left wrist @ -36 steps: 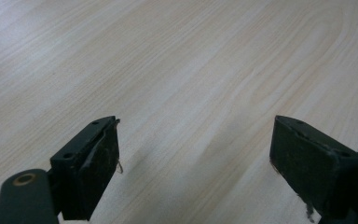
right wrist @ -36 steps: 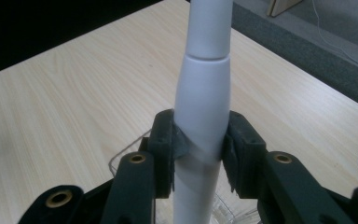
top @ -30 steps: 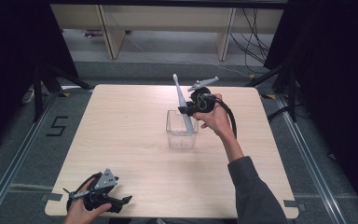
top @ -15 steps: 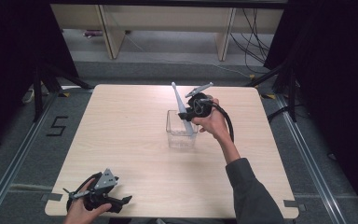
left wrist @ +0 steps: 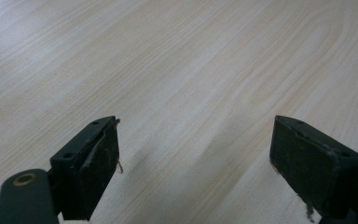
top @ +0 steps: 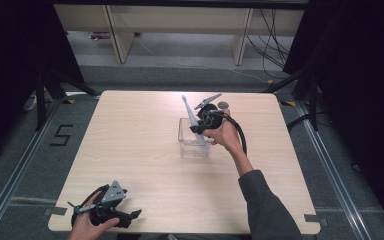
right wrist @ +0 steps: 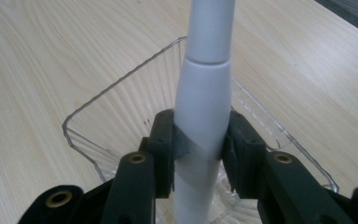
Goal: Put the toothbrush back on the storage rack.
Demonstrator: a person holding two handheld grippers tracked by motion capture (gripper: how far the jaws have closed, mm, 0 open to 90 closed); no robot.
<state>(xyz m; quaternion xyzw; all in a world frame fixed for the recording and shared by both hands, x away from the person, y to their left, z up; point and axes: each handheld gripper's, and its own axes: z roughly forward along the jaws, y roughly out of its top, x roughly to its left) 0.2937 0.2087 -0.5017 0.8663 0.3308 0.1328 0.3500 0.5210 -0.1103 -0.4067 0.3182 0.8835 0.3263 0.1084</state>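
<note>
Right gripper (right wrist: pixel 199 154): clamping white toothbrush (right wrist: pixel 205 84) inside clear container (top: pixel 182 142). Risk: tipping the light container. Left gripper (left wrist: pixel 193 172): gaping, idling at near-left.

Your desk (top: pixel 145 150) is lit evenly from above in the high view, bright and pale against surroundings that fall into near black at both sides. Shadows on it are soft and short. The high view is a little soft, with fine detail smeared. In your left gripper view, the wood grain far off is clear, while the dark fingers (left wrist: pixel 93 172) close to the lens are blurred and cast a faint shadow on the desk between them. In your right gripper view, the white toothbrush handle (right wrist: pixel 203 107) shows a mild sheen, and the clear container (right wrist: pixel 98 116) catches thin glints along its rim.
</note>
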